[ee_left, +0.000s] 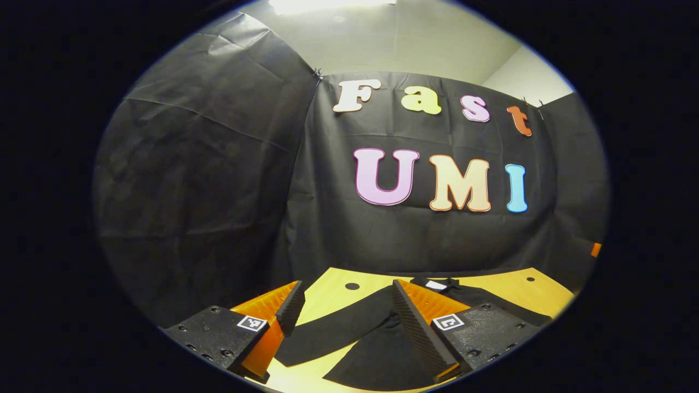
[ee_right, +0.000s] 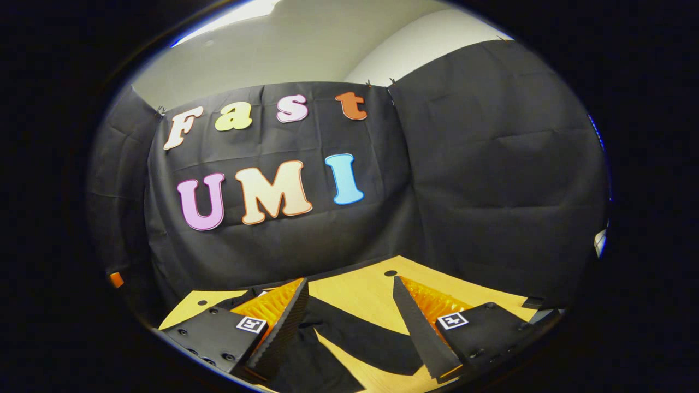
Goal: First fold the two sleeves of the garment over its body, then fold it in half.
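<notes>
- Black fabric — the garment [ee_left: 382, 355] — lies flat on the wooden table [ee_left: 508, 292], its body toward the near edge and its collar, with a white tag [ee_left: 436, 285], toward the far edge.
- One sleeve [ee_left: 333, 330] angles out across the bare wood in the left gripper view; the other sleeve [ee_right: 366, 338] does likewise in the right gripper view — neither is folded over the body.
- Small round holes [ee_left: 352, 286] mark the tabletop near its far edge.
- Left gripper [ee_left: 349, 327] hangs above the sleeve, jaws spread wide, grasping nothing.
- Right gripper [ee_right: 355, 333] hangs likewise, jaws released.
</notes>
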A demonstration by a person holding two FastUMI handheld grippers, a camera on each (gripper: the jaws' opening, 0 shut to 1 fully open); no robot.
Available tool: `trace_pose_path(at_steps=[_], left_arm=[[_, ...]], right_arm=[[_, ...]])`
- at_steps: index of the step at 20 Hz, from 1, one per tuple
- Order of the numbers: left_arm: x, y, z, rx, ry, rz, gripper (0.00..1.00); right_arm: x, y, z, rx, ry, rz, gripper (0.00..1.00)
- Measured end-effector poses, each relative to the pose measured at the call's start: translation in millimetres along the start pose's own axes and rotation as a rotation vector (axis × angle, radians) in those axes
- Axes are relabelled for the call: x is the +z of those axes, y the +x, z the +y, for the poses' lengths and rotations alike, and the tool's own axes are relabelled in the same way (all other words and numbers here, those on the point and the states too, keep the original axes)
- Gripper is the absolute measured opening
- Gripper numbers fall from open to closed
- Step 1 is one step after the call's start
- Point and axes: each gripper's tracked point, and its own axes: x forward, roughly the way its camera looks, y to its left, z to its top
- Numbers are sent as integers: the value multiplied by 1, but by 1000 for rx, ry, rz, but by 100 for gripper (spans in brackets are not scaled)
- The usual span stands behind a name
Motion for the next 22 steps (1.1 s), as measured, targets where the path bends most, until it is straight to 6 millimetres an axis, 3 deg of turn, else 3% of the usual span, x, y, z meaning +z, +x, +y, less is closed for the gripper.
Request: trace_pose_path(at_steps=[1, 4, 9, 14, 18, 22], left_arm=[[-2, -1, 2, 7, 0, 4, 94], [-5, -5, 9, 33, -2, 11, 94], [-3, -12, 19, 68, 22, 10, 94], [-7, -16, 24, 87, 49, 24, 94], [-15, -19, 23, 88, 57, 46, 94], [-22, -21, 26, 95, 56, 65, 94]], right_arm=[[-5, 4, -9, -16, -4, 10, 94], [-18, 13, -34, -51, -3, 33, 97], [-69, 26, -67, -100, 51, 142, 100], [-117, 32, -86, -113, 23, 247, 98], [-140, 39, -95, -130, 40, 292, 94], [-160, 43, -100, -129, 48, 338, 98]])
